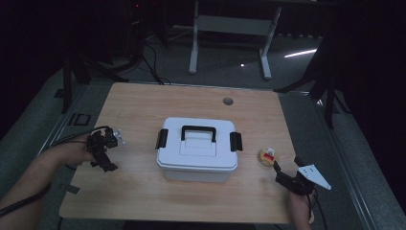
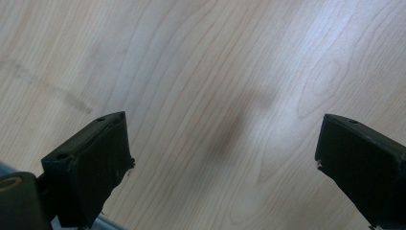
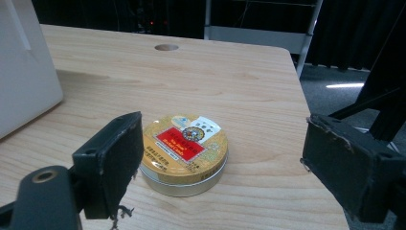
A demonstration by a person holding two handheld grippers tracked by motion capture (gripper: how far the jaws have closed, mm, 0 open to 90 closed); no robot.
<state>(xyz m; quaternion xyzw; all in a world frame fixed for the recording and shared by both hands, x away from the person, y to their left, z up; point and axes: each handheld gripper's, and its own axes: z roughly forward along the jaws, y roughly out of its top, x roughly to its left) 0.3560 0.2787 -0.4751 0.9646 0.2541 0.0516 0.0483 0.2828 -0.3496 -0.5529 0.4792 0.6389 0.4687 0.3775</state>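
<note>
High view: round tin (image 1: 268, 156) lies right of the white plastic box (image 1: 197, 149) on the wooden bench (image 1: 143, 110); the right gripper (image 1: 282, 173) should probably advance lower. Left gripper view: left gripper (image 2: 225, 158) jaws are open over smooth wood grain. Right gripper view: open jaws frame the flat metal tin (image 3: 185, 153).

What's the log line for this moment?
right gripper: open, nearing round tin | left gripper: open over table | storage box: latched

Pale wood-grain table (image 3: 249, 86), smooth with a soft sheen. Beside the white, matt plastic box (image 1: 197, 152) lies a round tin (image 3: 184, 153): glossy printed lid, bare metal rim. The right hand-held gripper (image 3: 222, 167) has rough, frayed black pads.
</note>
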